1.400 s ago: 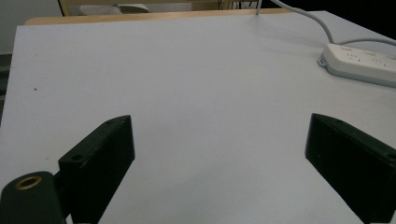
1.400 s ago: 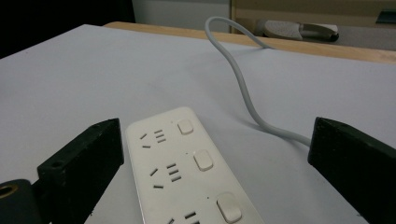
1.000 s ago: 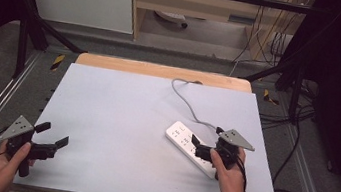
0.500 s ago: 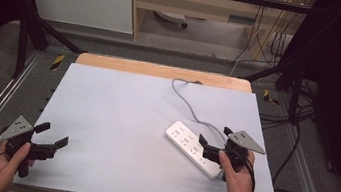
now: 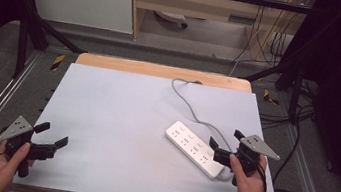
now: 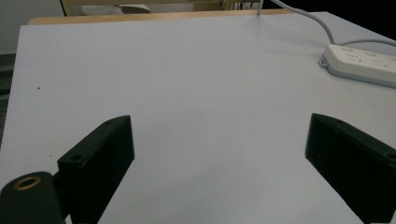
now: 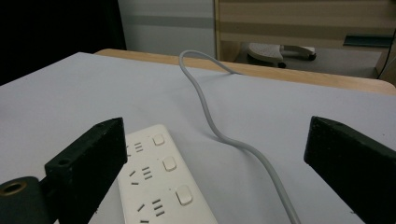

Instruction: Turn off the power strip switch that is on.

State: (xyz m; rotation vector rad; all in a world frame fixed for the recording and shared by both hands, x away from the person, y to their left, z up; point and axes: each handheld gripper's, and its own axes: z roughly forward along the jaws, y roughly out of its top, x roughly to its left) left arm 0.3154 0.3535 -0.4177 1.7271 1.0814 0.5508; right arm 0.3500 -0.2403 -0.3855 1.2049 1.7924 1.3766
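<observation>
1. Two grippers are in your hands, both with jaws spread wide and nothing between them.
2. Your right gripper (image 5: pixel 224 140) sits at the near right of the table (image 5: pixel 119 119), its jaws just over the near end of the white power strip (image 5: pixel 195 149); whether they touch it you cannot tell.
3. The power strip lies flat and slanted on the table's right half, its grey cord (image 5: pixel 192 106) snaking to the far edge.
4. Your left gripper (image 5: pixel 52 134) hovers at the near left corner, well apart from the strip.
</observation>
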